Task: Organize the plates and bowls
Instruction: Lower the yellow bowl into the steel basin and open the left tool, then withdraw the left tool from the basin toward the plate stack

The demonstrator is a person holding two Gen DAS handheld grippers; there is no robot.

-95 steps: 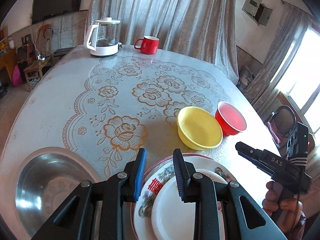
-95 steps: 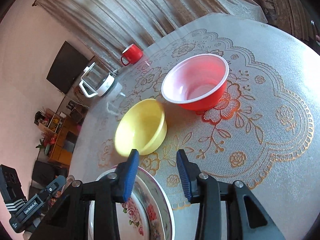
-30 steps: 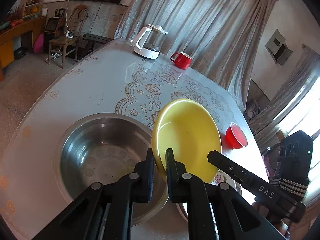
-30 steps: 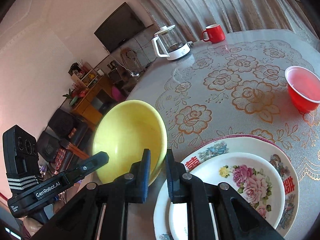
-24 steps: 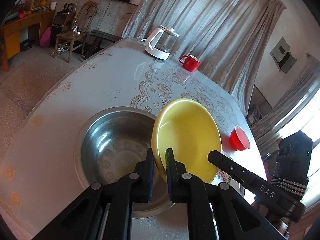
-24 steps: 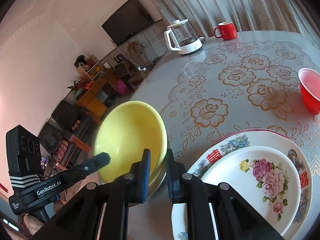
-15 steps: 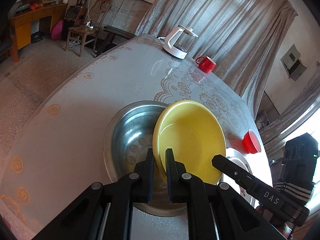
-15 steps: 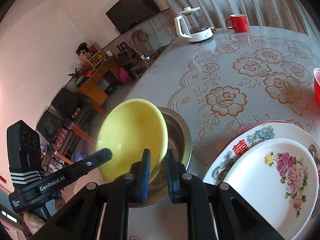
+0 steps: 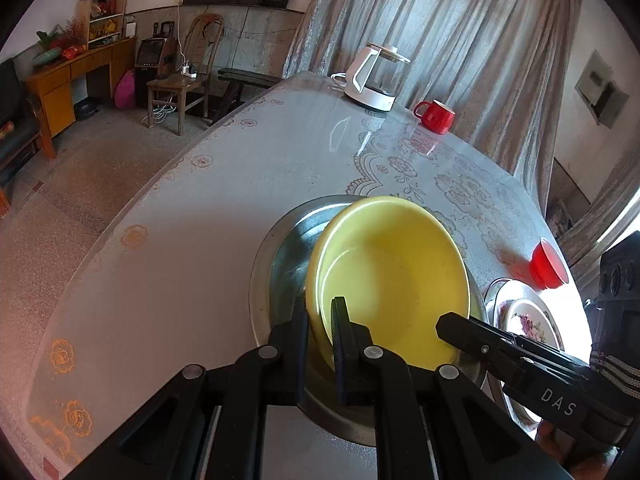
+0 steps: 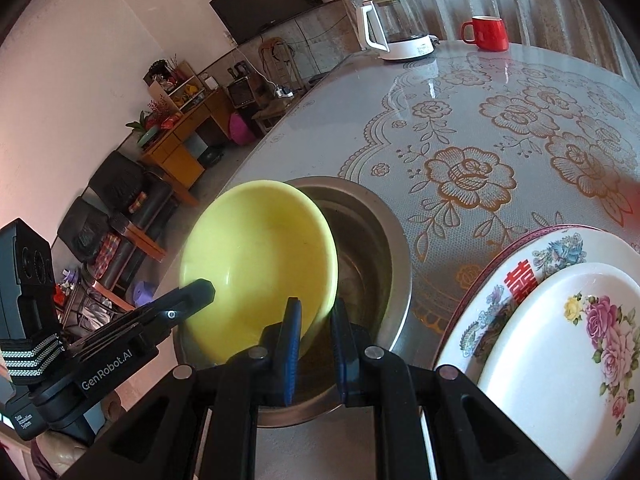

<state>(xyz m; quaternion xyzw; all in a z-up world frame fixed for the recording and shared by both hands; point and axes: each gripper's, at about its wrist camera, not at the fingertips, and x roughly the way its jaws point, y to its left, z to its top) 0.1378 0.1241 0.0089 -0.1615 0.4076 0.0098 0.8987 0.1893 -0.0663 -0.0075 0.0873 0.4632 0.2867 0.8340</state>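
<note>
The yellow bowl (image 9: 392,276) sits tilted inside the steel bowl (image 9: 280,248). My left gripper (image 9: 320,320) is shut on the near rim of the yellow bowl. My right gripper (image 10: 314,320) grips the opposite rim; its jaws look slightly parted around the rim (image 10: 324,280). The steel bowl also shows in the right wrist view (image 10: 384,248). A small flowered plate (image 10: 568,344) lies on a larger flowered plate (image 10: 500,280) to the right. A red bowl (image 9: 546,262) stands farther right.
A white and glass kettle (image 9: 374,78) and a red mug (image 9: 436,116) stand at the table's far side. The table's edge (image 9: 132,220) curves on the left, with floor and furniture beyond. The lace-patterned cloth (image 10: 500,140) covers the table.
Both grippers have carried the yellow bowl from above the table down into the steel bowl. The right jaws have parted a little.
</note>
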